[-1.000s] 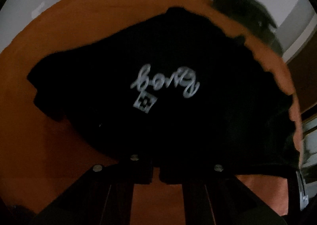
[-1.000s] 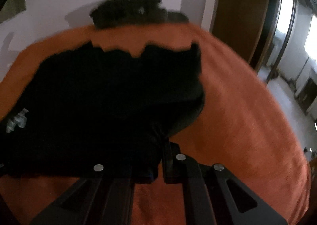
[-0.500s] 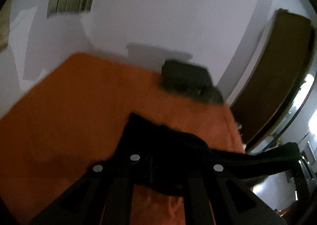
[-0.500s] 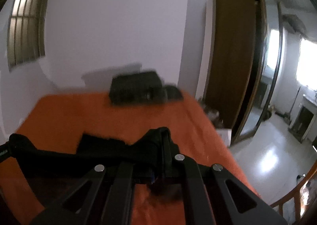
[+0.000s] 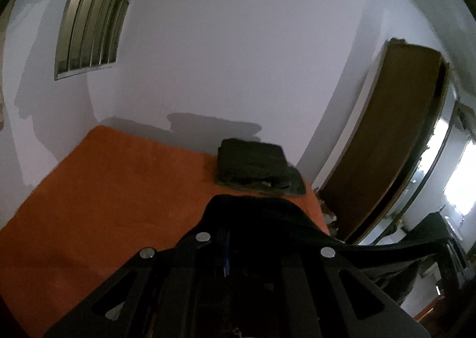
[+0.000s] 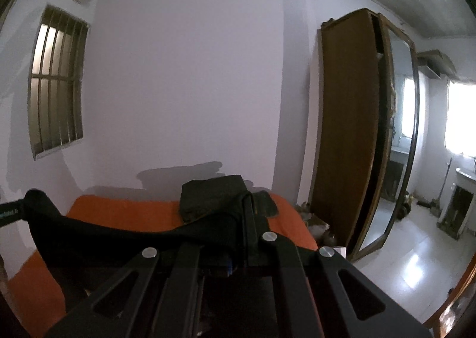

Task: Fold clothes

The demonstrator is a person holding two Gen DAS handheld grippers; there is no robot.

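Left tongs (image 5: 227,236) raised, clamped on cloth, right tongs (image 6: 238,248) likewise

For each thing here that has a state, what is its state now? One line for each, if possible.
Black garment: lifted off the bed, stretched between both grippers.
Left gripper: shut on the garment.
Right gripper: shut on the garment.
Dark clothes pile: folded, lying at the bed's far end.
Wardrobe door: open.

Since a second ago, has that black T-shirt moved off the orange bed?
Yes. The black T-shirt lay spread flat on the orange bed cover; now both grippers hold it stretched up above the cover, level with the folded dark pile.
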